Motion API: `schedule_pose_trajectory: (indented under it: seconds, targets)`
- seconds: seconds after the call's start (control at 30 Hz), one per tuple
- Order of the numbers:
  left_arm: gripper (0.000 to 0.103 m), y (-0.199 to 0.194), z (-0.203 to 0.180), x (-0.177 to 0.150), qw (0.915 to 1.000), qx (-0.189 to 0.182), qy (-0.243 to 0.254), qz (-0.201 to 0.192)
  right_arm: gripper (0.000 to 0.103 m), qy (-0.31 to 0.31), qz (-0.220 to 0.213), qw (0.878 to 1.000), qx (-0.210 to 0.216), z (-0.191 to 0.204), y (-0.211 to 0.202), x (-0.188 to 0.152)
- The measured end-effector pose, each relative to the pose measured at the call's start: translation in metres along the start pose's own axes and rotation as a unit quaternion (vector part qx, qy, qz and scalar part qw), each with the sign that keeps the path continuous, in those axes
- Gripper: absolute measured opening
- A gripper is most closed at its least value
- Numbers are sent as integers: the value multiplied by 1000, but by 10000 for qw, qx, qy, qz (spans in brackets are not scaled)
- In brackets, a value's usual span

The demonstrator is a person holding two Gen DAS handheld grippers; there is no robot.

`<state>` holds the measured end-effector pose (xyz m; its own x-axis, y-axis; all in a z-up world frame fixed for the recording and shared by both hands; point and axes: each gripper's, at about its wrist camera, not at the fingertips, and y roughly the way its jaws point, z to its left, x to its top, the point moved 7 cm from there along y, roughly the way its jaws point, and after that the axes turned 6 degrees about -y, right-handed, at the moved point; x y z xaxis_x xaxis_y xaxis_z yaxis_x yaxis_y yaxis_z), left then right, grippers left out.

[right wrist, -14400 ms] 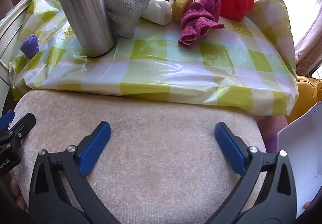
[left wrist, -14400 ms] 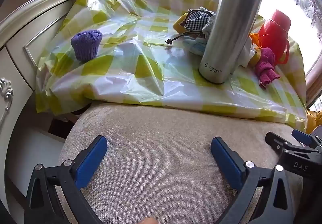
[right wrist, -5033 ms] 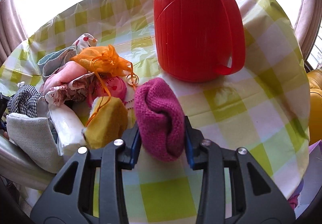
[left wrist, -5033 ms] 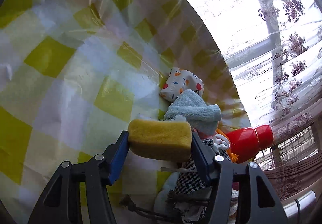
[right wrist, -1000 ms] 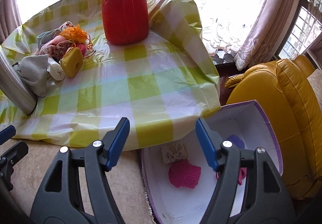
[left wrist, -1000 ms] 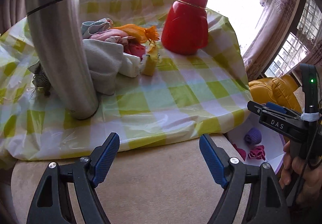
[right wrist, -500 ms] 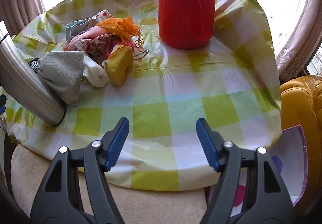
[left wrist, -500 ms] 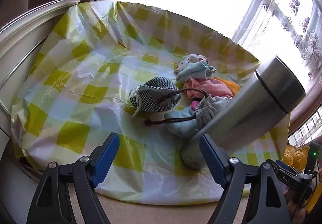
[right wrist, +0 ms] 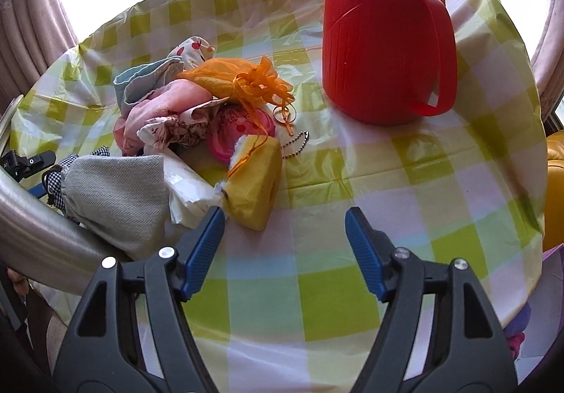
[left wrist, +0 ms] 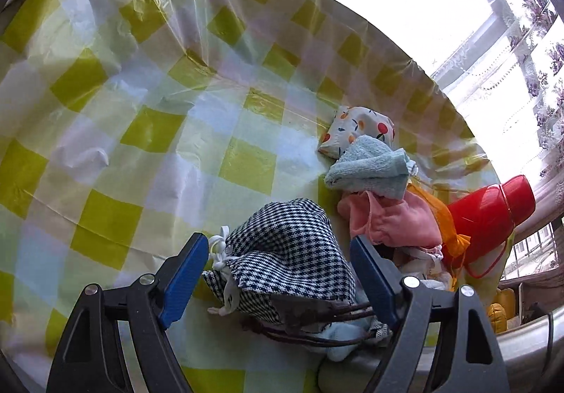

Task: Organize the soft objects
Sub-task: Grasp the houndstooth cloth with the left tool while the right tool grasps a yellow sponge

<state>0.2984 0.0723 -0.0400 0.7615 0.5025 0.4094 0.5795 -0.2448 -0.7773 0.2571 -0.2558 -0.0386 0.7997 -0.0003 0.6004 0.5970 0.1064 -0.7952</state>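
Checked pouch (left wrist: 285, 252), between left gripper (left wrist: 275, 269) pads

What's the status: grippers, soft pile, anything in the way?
Left gripper open, straddling the houndstooth pouch, not clamped. Right gripper empty, jaws opening, yellow sponge just ahead. Steel flask crowds the pile's left side.
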Motion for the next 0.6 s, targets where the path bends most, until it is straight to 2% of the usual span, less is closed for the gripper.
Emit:
schedule_pose_trajectory:
  seconds: [0.23, 0.3, 0.33, 0.43, 0.53, 0.6]
  targets:
    - [82, 35, 10, -20, 9989, -73, -71, 460, 74, 9, 19, 9999, 122, 7, 22, 5]
    - [79, 37, 9, -24, 9991, -63, 50, 423, 75, -65, 6, 9999, 127, 11, 26, 6]
    - [73, 37, 9, -25, 9991, -50, 89, 413, 75, -90, -4, 9999, 146, 13, 27, 7]
    - [38, 37, 11, -27, 9989, -83, 111, 444, 75, -82, -16, 9998, 152, 16, 28, 10]
    - [26, 29, 15, -27, 9995, -110, 58, 280, 75, -79, -71, 9998, 139, 17, 25, 14]
    - [23, 21, 20, -27, 9999, -56, 14, 132, 75, -39, -86, 9997, 204, 18, 24, 15]
